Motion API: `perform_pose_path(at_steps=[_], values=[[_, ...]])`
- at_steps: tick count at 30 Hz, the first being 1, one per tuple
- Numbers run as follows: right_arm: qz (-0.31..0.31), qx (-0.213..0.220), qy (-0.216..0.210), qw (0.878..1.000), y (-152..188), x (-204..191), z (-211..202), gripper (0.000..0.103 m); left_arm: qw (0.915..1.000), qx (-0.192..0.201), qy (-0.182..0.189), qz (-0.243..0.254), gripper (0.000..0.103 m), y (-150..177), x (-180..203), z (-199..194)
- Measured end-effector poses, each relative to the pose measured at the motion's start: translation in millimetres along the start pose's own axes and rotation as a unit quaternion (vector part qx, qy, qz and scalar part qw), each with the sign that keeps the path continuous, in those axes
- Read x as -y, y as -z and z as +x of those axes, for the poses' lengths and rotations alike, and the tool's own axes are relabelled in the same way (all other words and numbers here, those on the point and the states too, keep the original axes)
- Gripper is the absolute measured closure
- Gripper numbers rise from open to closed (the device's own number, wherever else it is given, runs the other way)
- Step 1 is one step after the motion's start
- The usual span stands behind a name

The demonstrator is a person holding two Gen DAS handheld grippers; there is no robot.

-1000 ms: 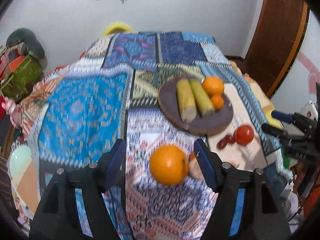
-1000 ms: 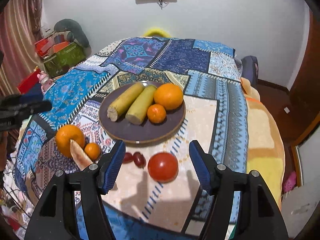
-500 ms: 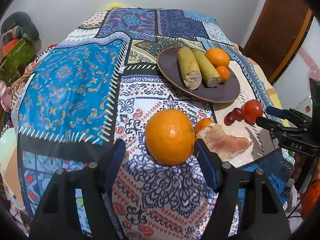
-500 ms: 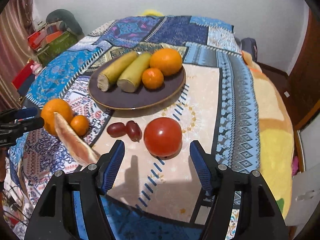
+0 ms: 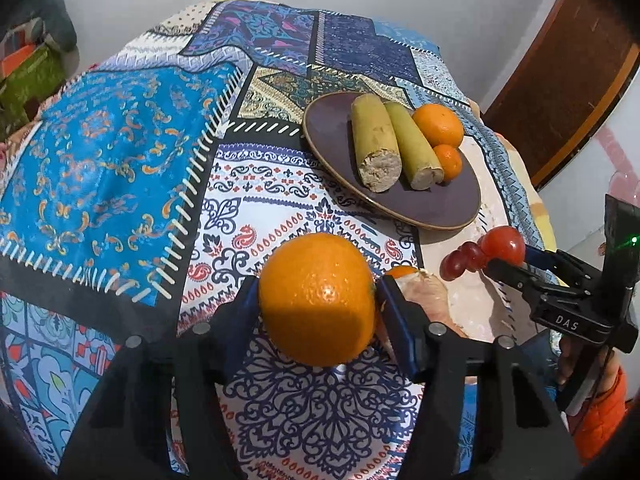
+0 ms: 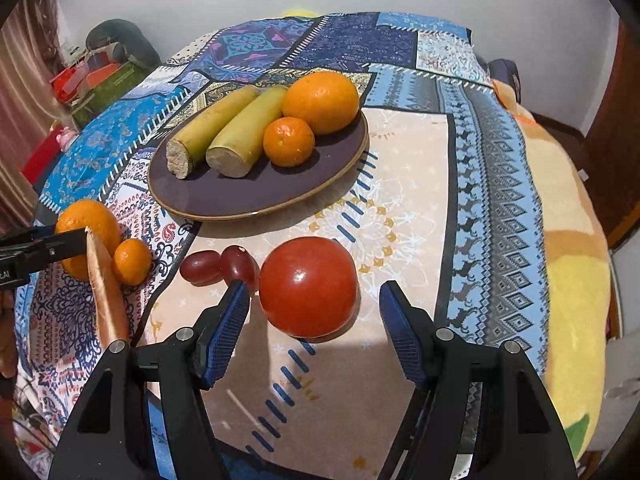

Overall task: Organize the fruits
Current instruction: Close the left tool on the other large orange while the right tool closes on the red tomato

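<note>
My left gripper point(image 5: 316, 300) is shut on a large orange point(image 5: 318, 298), its blue pads pressed on both sides. The orange also shows at the left of the right wrist view point(image 6: 86, 236). My right gripper point(image 6: 314, 312) is open, with its jaws on either side of a red tomato point(image 6: 308, 286) on the cloth. A purple plate point(image 6: 240, 196) holds two sugarcane pieces point(image 6: 224, 130), a big orange point(image 6: 320, 102) and a small orange point(image 6: 288, 142). A small orange point(image 6: 132, 260), a pomelo wedge point(image 6: 106, 296) and two red grapes point(image 6: 218, 266) lie on the cloth.
A patchwork cloth point(image 5: 112, 152) covers the round table. Its edge drops off at the right point(image 6: 576, 264). Bags and clutter point(image 6: 100, 72) sit by the wall at the left. A brown door point(image 5: 560, 80) stands at the right.
My left gripper has closed in on the large orange and shut on it. My right gripper has moved closer to the tomato, which now sits between its open jaws.
</note>
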State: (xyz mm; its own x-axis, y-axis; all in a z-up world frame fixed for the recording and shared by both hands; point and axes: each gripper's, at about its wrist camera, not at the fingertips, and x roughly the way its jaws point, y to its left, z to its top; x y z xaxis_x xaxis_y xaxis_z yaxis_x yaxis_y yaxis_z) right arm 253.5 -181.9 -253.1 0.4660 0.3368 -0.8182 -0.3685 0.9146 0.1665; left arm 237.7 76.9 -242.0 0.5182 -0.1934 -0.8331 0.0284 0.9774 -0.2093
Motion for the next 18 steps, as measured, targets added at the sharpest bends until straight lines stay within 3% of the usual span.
perform_pose_path(at_steps=[5,18], values=[[0.01,-0.005,-0.028,1.0,0,2,2,0.059,0.9999,0.008,-0.007,-0.001,0.045,1,2,0],[0.004,0.02,-0.02,1.0,-8,0,-14,0.06,0.9993,0.026,-0.025,-0.005,0.046,-1,-5,-20]])
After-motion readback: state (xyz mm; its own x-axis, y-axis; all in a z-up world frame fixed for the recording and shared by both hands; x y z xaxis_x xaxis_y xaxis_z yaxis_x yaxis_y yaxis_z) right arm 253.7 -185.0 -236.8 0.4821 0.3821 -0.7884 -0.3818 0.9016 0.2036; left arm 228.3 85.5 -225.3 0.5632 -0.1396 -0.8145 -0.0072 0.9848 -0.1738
